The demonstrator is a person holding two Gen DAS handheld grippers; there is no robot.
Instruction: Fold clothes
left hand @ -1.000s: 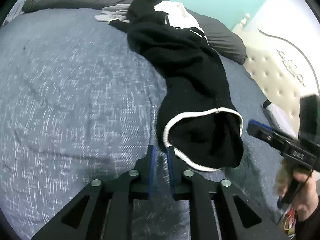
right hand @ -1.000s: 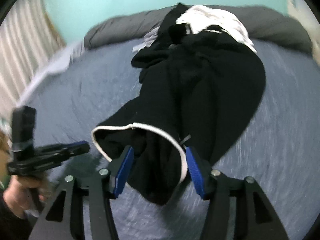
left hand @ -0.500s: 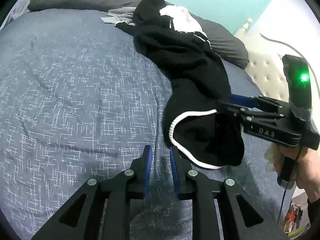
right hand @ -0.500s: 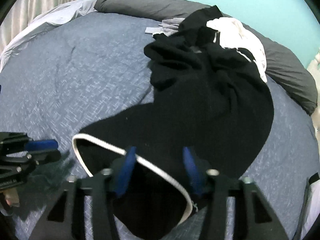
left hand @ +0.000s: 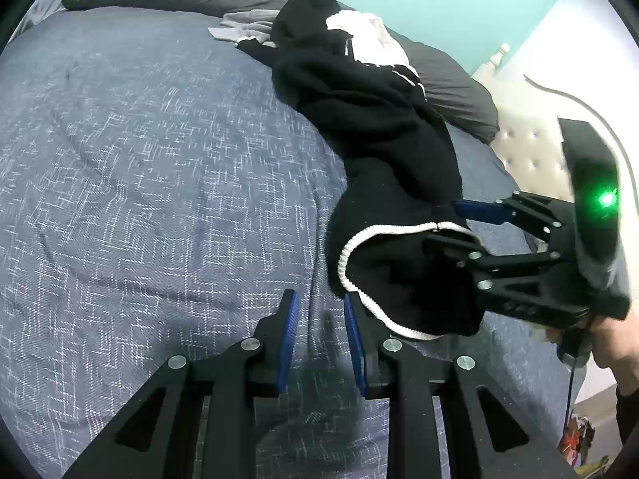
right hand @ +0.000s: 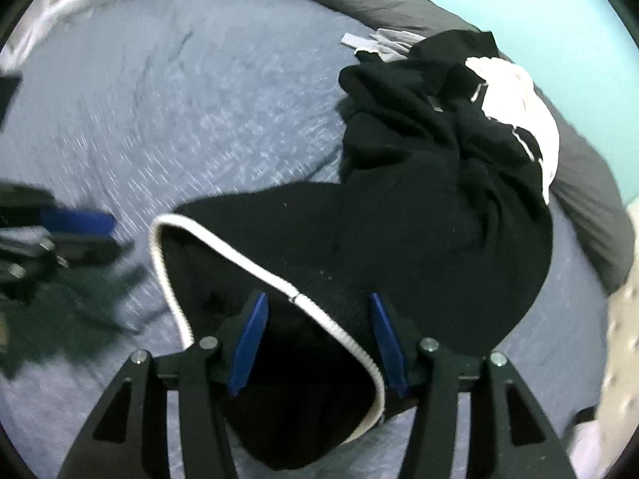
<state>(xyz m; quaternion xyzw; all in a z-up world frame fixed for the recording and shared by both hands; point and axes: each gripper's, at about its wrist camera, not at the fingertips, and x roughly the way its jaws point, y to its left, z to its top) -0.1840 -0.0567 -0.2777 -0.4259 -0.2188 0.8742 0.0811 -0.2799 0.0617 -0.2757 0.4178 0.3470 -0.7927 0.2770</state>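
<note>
the black garment (left hand: 383,151) is stretched on the bed (left hand: 139,167) from upper centre to lower right, its white-trimmed hem (right hand: 279,279) straddled by the right gripper (right hand: 315,339), jaws parted, while the left gripper (left hand: 317,343), released, is empty just beside it.

Matt black knit garment (right hand: 399,247), woven bedspread (left hand: 139,159)

Dim, even indoor light; strong fisheye bend with black corners

Left wrist view sharp; right wrist view motion-blurred at its left side; soft shadows on the bedspread (left hand: 167,183); green indicator light (left hand: 606,199) flares.
</note>
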